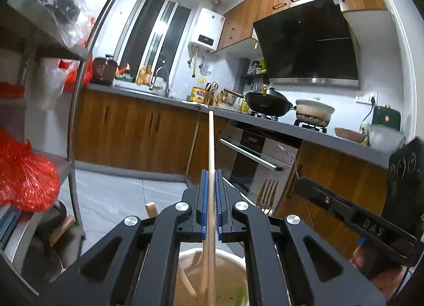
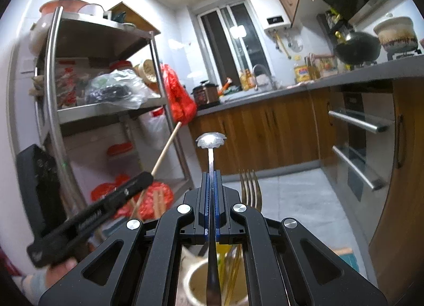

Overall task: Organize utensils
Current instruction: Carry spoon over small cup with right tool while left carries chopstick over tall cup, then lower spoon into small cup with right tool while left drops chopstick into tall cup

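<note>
My left gripper is shut on a wooden chopstick that points up; its lower end reaches into a beige utensil cup below the jaws. My right gripper is shut on a silver spoon with a scalloped bowl on top; its handle runs down into the beige cup. A gold fork stands in that cup, tines up, just right of the right gripper; it also shows in the left wrist view. The left gripper with its chopstick shows at the left of the right wrist view.
A steel shelf rack with red bags stands to the left. A grey counter carries a black wok and a white pot. An oven with bar handles is to the right. More chopsticks lean in the cup.
</note>
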`<state>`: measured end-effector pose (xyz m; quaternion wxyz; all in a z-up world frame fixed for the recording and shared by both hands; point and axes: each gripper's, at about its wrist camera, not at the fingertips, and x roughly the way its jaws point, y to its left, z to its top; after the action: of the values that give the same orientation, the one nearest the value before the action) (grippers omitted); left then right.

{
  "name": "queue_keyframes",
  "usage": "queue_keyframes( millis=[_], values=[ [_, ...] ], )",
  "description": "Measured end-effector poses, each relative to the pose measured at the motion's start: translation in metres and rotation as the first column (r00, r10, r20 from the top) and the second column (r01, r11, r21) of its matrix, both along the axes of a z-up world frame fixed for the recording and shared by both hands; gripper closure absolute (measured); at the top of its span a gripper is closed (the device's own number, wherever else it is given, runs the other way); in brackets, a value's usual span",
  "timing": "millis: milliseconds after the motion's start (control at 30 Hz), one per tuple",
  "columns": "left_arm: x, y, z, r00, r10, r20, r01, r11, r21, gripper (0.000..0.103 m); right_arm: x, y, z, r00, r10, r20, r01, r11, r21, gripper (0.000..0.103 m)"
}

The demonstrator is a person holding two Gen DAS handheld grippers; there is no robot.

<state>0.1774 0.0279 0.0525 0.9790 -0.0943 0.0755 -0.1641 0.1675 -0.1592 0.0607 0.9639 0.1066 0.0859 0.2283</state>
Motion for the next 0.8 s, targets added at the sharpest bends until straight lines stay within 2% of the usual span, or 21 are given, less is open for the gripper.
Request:
queue_keyframes(
  millis=[133, 400, 633, 800],
  values=[
    [-0.001, -0.010, -0.007, 0.999, 0.032, 0.043, -0.034, 0.999, 0.038, 0.098, 0.008, 0.011, -0.006, 0.998, -0.048, 0.047, 0.049, 0.999, -0.016, 0.099],
    [-0.011, -0.006, -0.016, 0.999, 0.024, 0.047, -0.028, 0.996, 0.086, 0.098, 0.016, 0.030, -0.023, 0.992, -0.092, 0.085, 0.101, 0.989, -0.105, 0.099],
    [-0.026, 0.007, -0.022, 1.000, 0.016, 0.017, -0.018, 0.995, 0.101, 0.098, 0.012, 0.023, -0.027, 0.994, -0.091, 0.064, 0.099, 0.985, -0.139, 0.099],
    [-0.040, 0.008, -0.025, 1.000, 0.007, -0.012, -0.005, 0.990, 0.141, 0.098, 0.004, 0.013, -0.031, 0.996, -0.081, 0.023, 0.084, 0.986, -0.142, 0.099]
  ],
)
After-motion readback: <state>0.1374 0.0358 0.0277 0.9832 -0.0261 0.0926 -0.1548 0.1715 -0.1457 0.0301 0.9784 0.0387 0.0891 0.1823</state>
